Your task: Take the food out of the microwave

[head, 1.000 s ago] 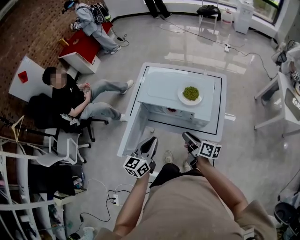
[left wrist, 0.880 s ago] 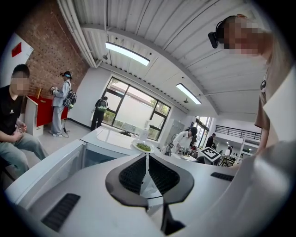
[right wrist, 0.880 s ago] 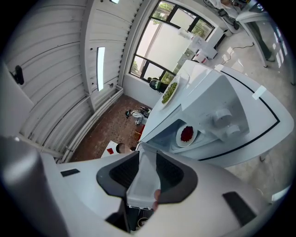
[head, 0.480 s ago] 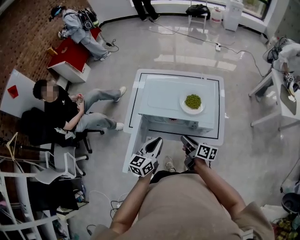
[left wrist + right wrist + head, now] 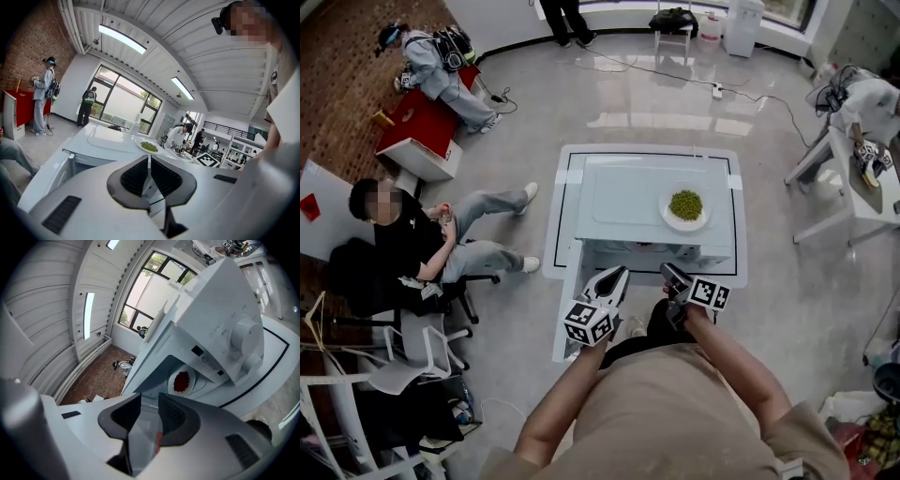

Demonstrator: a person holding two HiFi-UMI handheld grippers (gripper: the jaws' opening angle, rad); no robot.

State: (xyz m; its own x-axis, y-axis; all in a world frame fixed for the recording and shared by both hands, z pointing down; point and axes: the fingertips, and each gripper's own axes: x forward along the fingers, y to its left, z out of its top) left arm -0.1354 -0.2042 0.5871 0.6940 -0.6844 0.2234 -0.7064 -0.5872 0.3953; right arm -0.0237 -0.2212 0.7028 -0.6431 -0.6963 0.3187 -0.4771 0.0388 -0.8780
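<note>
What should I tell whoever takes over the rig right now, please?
Left gripper: fingers together, empty.
Right gripper: fingers slightly apart, empty, facing the open microwave.
Plate of red food sits inside the cavity; plate of green food rests on the microwave's top.
Done: microwave opened.
Left: reach in, grasp the red plate, bring it out.

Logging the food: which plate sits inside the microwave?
The plate of red food, inside the microwave; the plate of green food sits on its top.
</note>
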